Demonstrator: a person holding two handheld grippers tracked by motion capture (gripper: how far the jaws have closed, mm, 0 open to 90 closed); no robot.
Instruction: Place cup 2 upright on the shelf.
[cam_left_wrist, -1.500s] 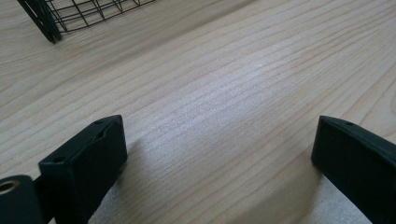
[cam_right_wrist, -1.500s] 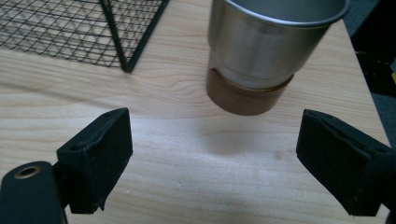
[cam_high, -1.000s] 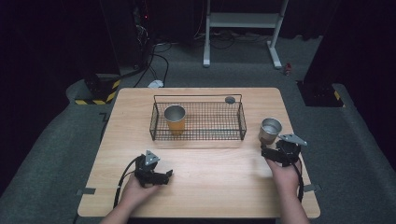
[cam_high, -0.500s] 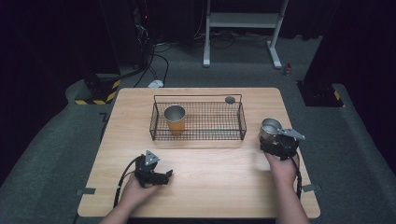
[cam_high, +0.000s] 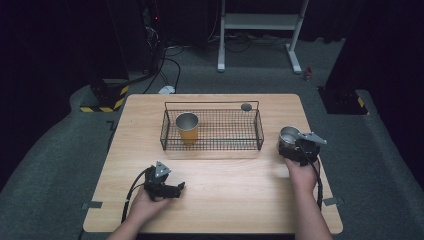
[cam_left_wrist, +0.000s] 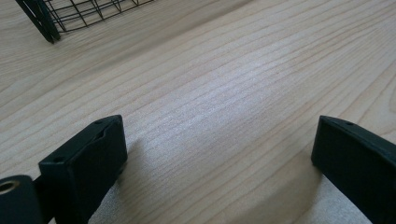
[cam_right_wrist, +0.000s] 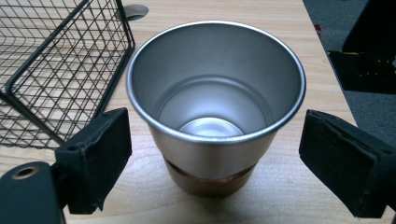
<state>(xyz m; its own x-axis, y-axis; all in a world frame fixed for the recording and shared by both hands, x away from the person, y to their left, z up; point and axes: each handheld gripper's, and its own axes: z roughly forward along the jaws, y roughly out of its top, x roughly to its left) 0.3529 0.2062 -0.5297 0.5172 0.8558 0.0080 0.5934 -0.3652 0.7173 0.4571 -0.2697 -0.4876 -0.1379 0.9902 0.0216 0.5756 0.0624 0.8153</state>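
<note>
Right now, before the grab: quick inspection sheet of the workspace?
Surface: wooden table, bare in front.
Job's things: steel cup upright, empty, beside wire basket; orange cup upright inside the basket.
Clutter: small grey disc behind the basket.
Grippers: right gripper open, jaws either side of the steel cup, not pressing; left gripper open, empty.
Cables: one trails from each gripper.
Surroundings: dark floor, white stand.

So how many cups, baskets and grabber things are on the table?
Cups: 2, one standing in the basket, one on the table between the right gripper's open jaws
Wire baskets: 1
Grippers: 2, counting the left gripper
Total: 5
</note>
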